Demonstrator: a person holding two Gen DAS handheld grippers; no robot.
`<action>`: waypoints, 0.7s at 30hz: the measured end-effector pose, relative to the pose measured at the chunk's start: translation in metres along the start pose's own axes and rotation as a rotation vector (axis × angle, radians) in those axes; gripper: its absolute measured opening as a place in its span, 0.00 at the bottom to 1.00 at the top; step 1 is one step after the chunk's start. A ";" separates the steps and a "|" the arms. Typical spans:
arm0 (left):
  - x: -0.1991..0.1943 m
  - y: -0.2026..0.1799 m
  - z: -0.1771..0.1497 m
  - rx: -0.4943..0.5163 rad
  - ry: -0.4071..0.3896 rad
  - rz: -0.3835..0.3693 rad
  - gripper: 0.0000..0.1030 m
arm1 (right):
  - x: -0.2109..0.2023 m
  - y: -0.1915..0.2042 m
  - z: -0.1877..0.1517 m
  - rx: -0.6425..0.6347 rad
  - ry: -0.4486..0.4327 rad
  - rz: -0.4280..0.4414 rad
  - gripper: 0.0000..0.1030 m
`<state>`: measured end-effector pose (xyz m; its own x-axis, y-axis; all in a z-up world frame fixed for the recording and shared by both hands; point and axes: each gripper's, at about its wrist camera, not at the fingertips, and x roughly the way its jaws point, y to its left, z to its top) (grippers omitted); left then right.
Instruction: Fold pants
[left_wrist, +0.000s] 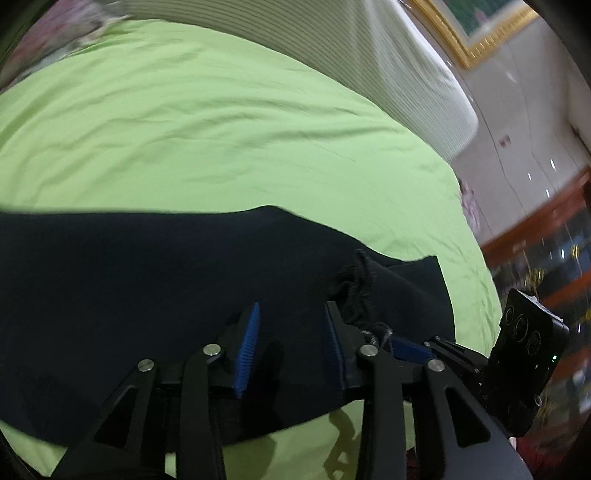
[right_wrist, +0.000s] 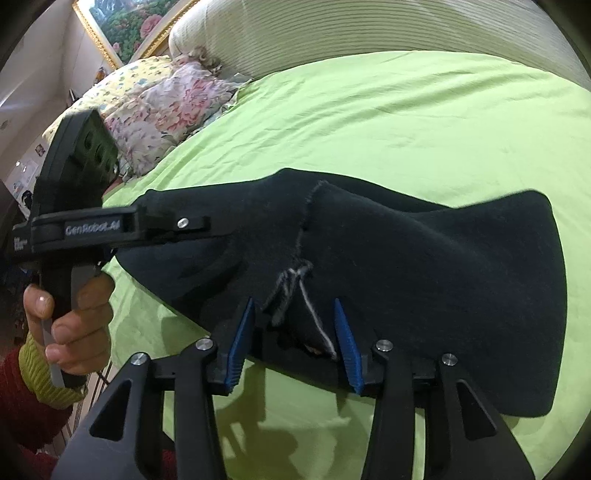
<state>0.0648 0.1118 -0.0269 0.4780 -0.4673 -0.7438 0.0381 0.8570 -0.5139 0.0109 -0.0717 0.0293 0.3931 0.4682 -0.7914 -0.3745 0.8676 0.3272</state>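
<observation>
Dark navy pants (left_wrist: 147, 280) lie on the green bedsheet (left_wrist: 221, 129); they also show in the right wrist view (right_wrist: 424, 266). My left gripper (left_wrist: 291, 325) is open, its blue pads (left_wrist: 246, 354) standing over the fabric beside the bunched waistband (left_wrist: 354, 288). My right gripper (right_wrist: 295, 325) is open over the waist edge, with the white drawstring (right_wrist: 314, 306) between its fingers. The right gripper shows at the right in the left wrist view (left_wrist: 424, 349). The left gripper's body (right_wrist: 110, 229) reaches over the pants in the right wrist view; its tips are hidden there.
A ribbed white headboard (left_wrist: 406, 74) runs along the far side of the bed. Floral pillows (right_wrist: 159, 107) lie at the far left in the right wrist view. A gold-framed picture (right_wrist: 122, 22) hangs on the wall. The person's hand (right_wrist: 66, 314) holds the left gripper's handle.
</observation>
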 end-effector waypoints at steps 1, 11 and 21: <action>-0.005 0.005 -0.004 -0.022 -0.012 0.009 0.38 | 0.001 0.002 0.001 -0.006 0.002 0.001 0.44; -0.064 0.045 -0.044 -0.195 -0.141 0.145 0.48 | 0.019 0.033 0.021 -0.109 0.024 0.035 0.46; -0.119 0.078 -0.079 -0.327 -0.248 0.224 0.48 | 0.046 0.068 0.036 -0.245 0.082 0.072 0.53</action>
<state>-0.0583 0.2167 -0.0125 0.6396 -0.1788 -0.7477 -0.3497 0.7985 -0.4901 0.0343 0.0147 0.0338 0.2925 0.5032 -0.8131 -0.5948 0.7616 0.2573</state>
